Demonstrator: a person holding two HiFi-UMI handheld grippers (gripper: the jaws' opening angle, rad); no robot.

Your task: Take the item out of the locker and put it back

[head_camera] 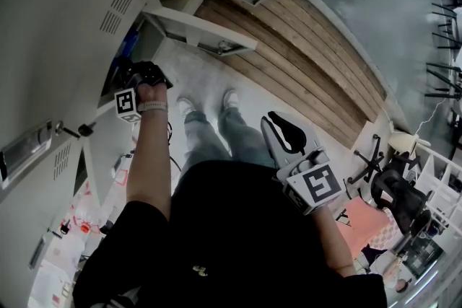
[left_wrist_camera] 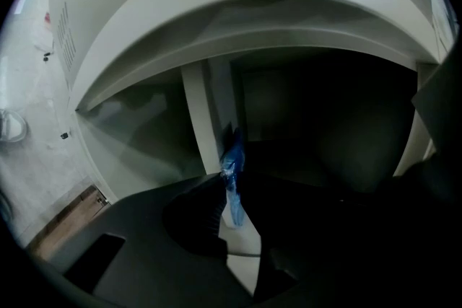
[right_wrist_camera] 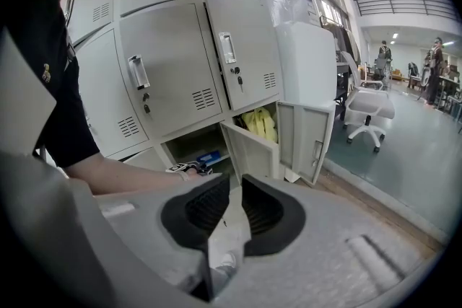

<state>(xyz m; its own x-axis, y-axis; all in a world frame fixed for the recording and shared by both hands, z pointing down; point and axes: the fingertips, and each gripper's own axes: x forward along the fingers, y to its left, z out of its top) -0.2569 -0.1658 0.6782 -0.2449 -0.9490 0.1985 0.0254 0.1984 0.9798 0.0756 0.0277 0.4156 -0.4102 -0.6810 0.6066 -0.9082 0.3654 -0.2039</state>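
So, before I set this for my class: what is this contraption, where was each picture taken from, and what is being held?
No robot here: a person holds a two-jaw gripper in each hand. The head view looks down from a camera on the person's head; the other two come from cameras riding on the grippers. The left gripper reaches into an open compartment of the grey lockers. Its view shows a blue item between its slightly parted jaws; it is too dark to tell whether they press on it. The right gripper hangs near the body, jaws apart, empty. A neighbouring open locker holds yellow things.
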